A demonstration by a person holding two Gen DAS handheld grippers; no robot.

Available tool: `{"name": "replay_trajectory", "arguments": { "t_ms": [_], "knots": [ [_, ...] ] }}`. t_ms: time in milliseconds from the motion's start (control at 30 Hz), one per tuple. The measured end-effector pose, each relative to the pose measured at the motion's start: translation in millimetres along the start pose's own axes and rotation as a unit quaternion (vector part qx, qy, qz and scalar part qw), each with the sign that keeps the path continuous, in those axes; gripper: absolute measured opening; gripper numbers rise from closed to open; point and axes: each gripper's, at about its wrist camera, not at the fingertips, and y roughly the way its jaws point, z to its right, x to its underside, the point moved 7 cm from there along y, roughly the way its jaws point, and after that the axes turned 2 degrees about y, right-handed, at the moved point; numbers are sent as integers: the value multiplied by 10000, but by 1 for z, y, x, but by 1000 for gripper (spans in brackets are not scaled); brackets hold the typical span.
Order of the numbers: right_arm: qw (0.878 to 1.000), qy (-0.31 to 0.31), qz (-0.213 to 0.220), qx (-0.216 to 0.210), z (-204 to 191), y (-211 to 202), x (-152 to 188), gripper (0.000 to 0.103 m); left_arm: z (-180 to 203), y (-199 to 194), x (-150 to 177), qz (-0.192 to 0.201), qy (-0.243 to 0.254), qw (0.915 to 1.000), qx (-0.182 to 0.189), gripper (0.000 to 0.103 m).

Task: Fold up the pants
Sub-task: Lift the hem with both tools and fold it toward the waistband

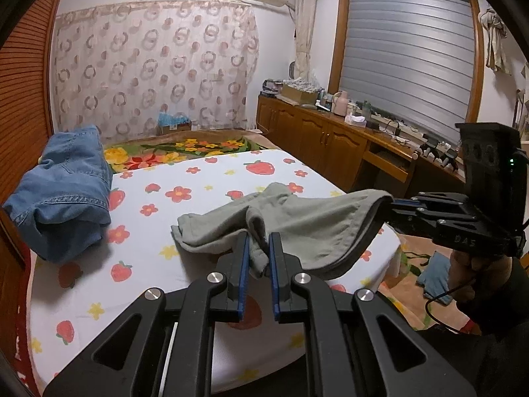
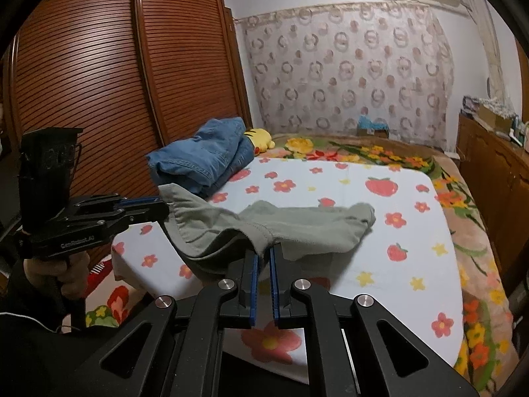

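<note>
Grey-green pants [image 1: 314,225] hang lifted at the near end, while the far legs still lie on the strawberry-print sheet [image 1: 198,178]. In the left wrist view, my left gripper [image 1: 259,251] is shut on a bunched fold of the waist. My right gripper [image 1: 391,205] pinches the other waist corner at the right. The right wrist view shows the right gripper [image 2: 263,259] shut on the pants [image 2: 297,228]. There the left gripper [image 2: 162,206] grips the far corner at the left, held by a hand [image 2: 59,271]. The waistband sags between the two grips.
Folded blue jeans [image 1: 66,192] lie at the bed's left side, with a yellow plush toy [image 2: 261,137] behind them. A slatted wooden wardrobe [image 2: 99,66] stands to the left. A low wooden cabinet [image 1: 330,139] with clutter runs along the right wall.
</note>
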Motion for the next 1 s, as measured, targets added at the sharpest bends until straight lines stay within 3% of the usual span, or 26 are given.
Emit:
{"name": "replay_trajectory", "arguments": {
  "t_ms": [433, 1000],
  "knots": [
    [9989, 233, -390, 63, 20, 43, 15, 6, -20, 42, 41, -550, -395, 9977, 2, 12],
    [9993, 182, -143, 280, 44, 100, -29, 6, -52, 75, -11, -340, -318, 9985, -280, 12]
  ]
}}
